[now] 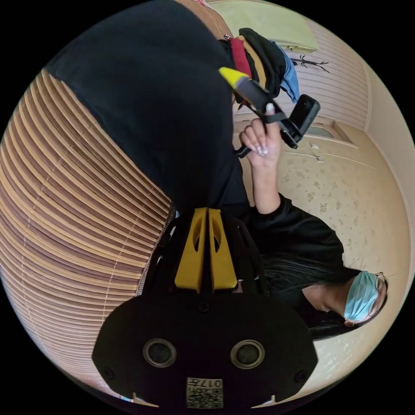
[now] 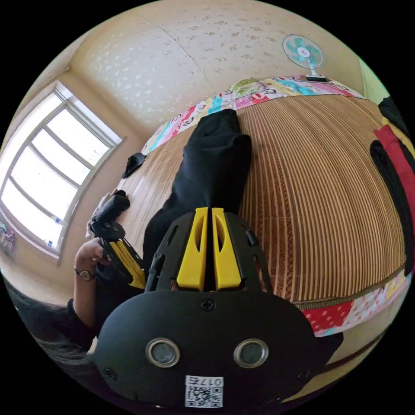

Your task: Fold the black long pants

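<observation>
The black long pants [image 1: 155, 103] lie stretched along a bamboo mat [image 1: 65, 194]. My left gripper [image 1: 208, 210] has its yellow jaws pressed together on one edge of the dark cloth. In the right gripper view the pants [image 2: 214, 160] run away from me towards the far end of the mat, and my right gripper [image 2: 207, 210] is shut on their near end. The right gripper [image 1: 229, 74], held by a hand [image 1: 261, 145], also shows at the pants' edge in the left gripper view. The left gripper [image 2: 139, 283] shows beside the pants at lower left in the right gripper view.
A pile of mixed clothes [image 1: 263, 60] sits at one side of the mat [image 2: 328, 194], seen too as clothes [image 2: 395, 155] at the right edge. A patterned sheet [image 2: 259, 93] borders the mat. A small fan [image 2: 303, 52], a window [image 2: 56, 168], a dark item [image 2: 134, 162] and the person [image 1: 302, 255] are close by.
</observation>
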`<state>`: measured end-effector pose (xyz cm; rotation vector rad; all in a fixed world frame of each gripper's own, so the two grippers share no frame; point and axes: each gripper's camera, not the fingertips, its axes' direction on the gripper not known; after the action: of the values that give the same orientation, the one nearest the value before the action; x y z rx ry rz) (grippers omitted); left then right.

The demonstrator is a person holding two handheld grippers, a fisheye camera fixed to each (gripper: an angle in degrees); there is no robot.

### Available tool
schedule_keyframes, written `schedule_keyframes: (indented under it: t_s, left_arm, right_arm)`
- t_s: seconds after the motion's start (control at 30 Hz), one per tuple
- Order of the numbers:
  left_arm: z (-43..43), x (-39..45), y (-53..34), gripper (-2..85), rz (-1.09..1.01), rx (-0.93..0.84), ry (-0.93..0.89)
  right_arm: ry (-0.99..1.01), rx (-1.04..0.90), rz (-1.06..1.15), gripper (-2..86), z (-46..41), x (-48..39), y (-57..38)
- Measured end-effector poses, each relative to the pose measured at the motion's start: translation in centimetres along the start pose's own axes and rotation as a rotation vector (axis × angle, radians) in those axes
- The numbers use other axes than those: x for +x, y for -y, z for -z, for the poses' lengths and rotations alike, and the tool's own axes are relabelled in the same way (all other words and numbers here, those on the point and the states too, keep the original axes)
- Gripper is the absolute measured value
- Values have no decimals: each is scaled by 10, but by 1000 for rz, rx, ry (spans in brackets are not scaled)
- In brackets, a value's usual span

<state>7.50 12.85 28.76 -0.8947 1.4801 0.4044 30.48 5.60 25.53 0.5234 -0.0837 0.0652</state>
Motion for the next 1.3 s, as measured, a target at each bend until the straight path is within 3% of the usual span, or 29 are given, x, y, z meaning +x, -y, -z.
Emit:
schedule_keyframes:
  t_s: [0.07, 0.23, 0.27, 0.37, 0.47, 0.63, 0.83, 0.97, 1.13, 1.3]
  left_arm:
    - [12, 1, -3, -8, 7, 59, 0]
    - [43, -16, -24, 13, 133, 293, -9]
    - [50, -18, -28, 54, 156, 353, -6]
    - [64, -21, -39, 130, 202, 511, -7]
    - [61, -33, -39, 148, 228, 601, -73]
    - [34, -55, -24, 162, 233, 621, -235]
    - [11, -51, -25, 121, 235, 620, -155]
    - [-5, -61, -38, 104, 247, 572, -212]
    - [-12, -54, -75, 120, 258, 612, -126]
    - [-58, -49, -66, 131, 239, 545, -89]
  right_arm:
    - [-29, -121, -21, 35, -33, 22, 0]
    - [233, -18, -144, 67, -10, 67, -17]
    - [269, 9, -173, 80, -4, 77, -23]
    - [309, 67, -221, 95, 10, 98, -33]
    - [331, 55, -234, 105, 14, 115, -25]
    - [429, -24, -253, 126, 9, 131, 1]
    - [575, -128, -294, 113, -8, 142, 14]
    - [689, -171, -325, 77, -12, 158, 8]
    - [735, -97, -352, 87, 11, 174, -12]
    - [686, -93, -321, 89, 22, 172, -22]
